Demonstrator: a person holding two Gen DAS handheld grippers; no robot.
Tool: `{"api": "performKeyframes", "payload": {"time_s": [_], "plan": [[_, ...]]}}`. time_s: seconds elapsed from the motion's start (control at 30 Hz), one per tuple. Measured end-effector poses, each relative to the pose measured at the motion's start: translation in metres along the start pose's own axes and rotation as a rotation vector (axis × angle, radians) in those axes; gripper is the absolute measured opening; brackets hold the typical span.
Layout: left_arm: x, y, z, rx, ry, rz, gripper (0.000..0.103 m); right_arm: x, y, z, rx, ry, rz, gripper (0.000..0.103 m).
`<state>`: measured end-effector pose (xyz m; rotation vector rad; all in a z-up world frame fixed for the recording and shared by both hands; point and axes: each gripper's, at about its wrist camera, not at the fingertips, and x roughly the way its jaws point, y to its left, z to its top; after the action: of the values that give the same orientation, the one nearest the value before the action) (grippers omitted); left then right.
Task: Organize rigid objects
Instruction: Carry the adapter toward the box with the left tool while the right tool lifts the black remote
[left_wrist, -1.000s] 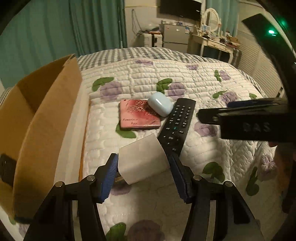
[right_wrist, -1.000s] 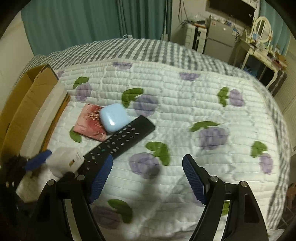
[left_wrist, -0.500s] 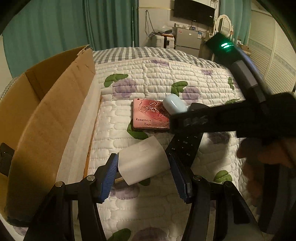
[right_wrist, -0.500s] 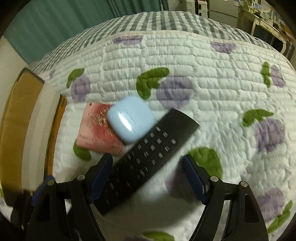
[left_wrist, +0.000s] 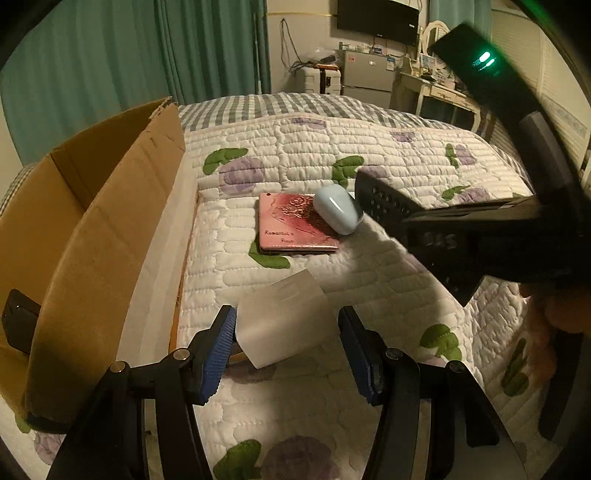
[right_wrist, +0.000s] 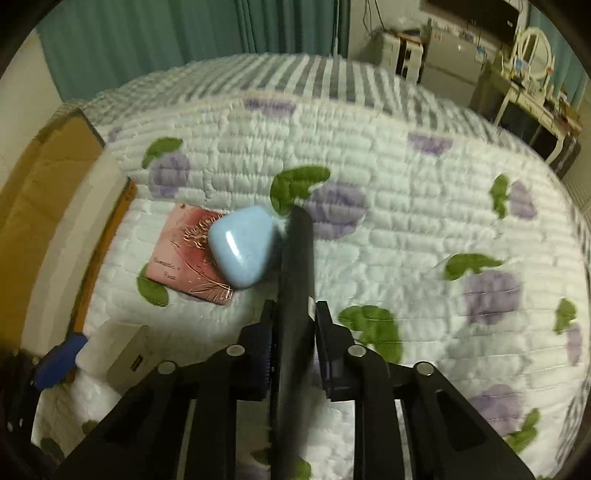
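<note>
The right gripper (right_wrist: 293, 314) is clamped on the long black remote control (right_wrist: 295, 258), both pads pressing its narrow sides, with the remote turned on edge above the white quilted bedspread with purple flowers (right_wrist: 406, 229). The remote's far end sits just beside the pale blue rounded earbud case (right_wrist: 242, 254), which lies on the pink square booklet with a rose print (right_wrist: 181, 254). The left gripper (left_wrist: 286, 341) holds a white rectangular block (left_wrist: 282, 321) between its blue pads at a medium opening, over the bedspread near its left edge. An open brown cardboard box (left_wrist: 92, 240) stands along that left edge
</note>
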<state>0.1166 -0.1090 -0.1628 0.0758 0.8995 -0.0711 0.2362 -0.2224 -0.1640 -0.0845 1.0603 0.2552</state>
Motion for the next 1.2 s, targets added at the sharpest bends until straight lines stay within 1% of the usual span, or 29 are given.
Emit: {"api": "performKeyframes", "payload": {"time_s": [0.07, 0.2, 0.23, 0.27, 0.37, 0.47, 0.57, 0.7, 0.87, 1.0, 1.13, 1.2], "plan": [[-0.004, -0.003, -0.001, 0.007, -0.003, -0.007, 0.058, -0.010, -0.002, -0.003, -0.009, -0.022, 0.003, 0.019], [-0.016, -0.008, -0.001, 0.020, -0.019, -0.026, 0.057, -0.033, -0.001, -0.016, -0.043, -0.060, -0.022, 0.019], [-0.021, -0.009, -0.001, 0.023, -0.025, -0.033, 0.057, -0.039, 0.000, -0.018, -0.047, -0.074, -0.032, 0.019], [-0.024, -0.010, 0.000, 0.024, -0.029, -0.037, 0.057, -0.037, 0.009, -0.016, -0.047, -0.083, -0.040, 0.019], [-0.036, -0.012, -0.001, 0.034, -0.041, -0.060, 0.057, -0.061, 0.005, -0.025, -0.043, -0.128, -0.074, 0.019], [-0.051, -0.014, -0.001, 0.041, -0.060, -0.079, 0.056, -0.086, -0.002, -0.028, -0.016, -0.176, -0.091, 0.019], [-0.069, -0.016, 0.003, 0.043, -0.089, -0.109, 0.056, -0.107, -0.010, -0.029, 0.024, -0.203, -0.084, 0.019], [-0.098, -0.010, 0.014, 0.029, -0.144, -0.139, 0.056, -0.136, -0.014, -0.035, 0.048, -0.224, -0.104, 0.019], [-0.139, 0.011, 0.033, 0.003, -0.218, -0.167, 0.056, -0.170, -0.005, -0.032, 0.037, -0.253, -0.134, 0.019], [-0.166, 0.039, 0.049, -0.023, -0.267, -0.187, 0.056, -0.203, 0.018, -0.019, 0.008, -0.306, -0.141, 0.019], [-0.185, 0.075, 0.065, -0.025, -0.311, -0.163, 0.056, -0.225, 0.044, -0.006, -0.022, -0.348, -0.125, 0.019], [-0.186, 0.090, 0.068, -0.018, -0.314, -0.148, 0.056, -0.233, 0.062, 0.001, -0.047, -0.368, -0.113, 0.019]]}}
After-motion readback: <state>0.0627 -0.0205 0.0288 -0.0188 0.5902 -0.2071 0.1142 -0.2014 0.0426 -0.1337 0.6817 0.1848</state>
